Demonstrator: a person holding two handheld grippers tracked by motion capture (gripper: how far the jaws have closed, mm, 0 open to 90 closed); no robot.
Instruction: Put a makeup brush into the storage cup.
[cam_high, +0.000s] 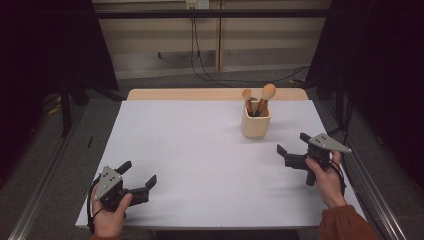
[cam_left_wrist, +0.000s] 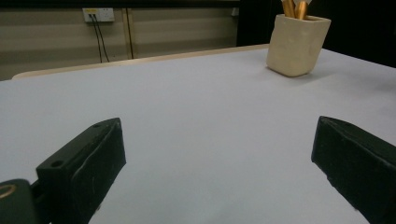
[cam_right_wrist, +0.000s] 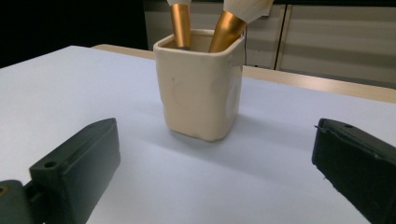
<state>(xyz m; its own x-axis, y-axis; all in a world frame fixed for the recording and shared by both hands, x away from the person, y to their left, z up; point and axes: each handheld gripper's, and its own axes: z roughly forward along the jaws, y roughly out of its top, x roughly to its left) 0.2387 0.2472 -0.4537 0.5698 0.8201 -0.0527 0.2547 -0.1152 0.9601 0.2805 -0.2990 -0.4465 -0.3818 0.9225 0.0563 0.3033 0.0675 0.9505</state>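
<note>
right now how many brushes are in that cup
2. Both stand bristles-up in the cream square ceramic cup at the table's far right: a smaller gold-handled brush on the left, a larger round-headed brush leaning right. A shorter one could be hidden inside.

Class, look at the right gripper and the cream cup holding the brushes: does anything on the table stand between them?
Nothing visible does. The right gripper is open and faces the cup across bare white table; the brushes stand inside the cup.
</note>
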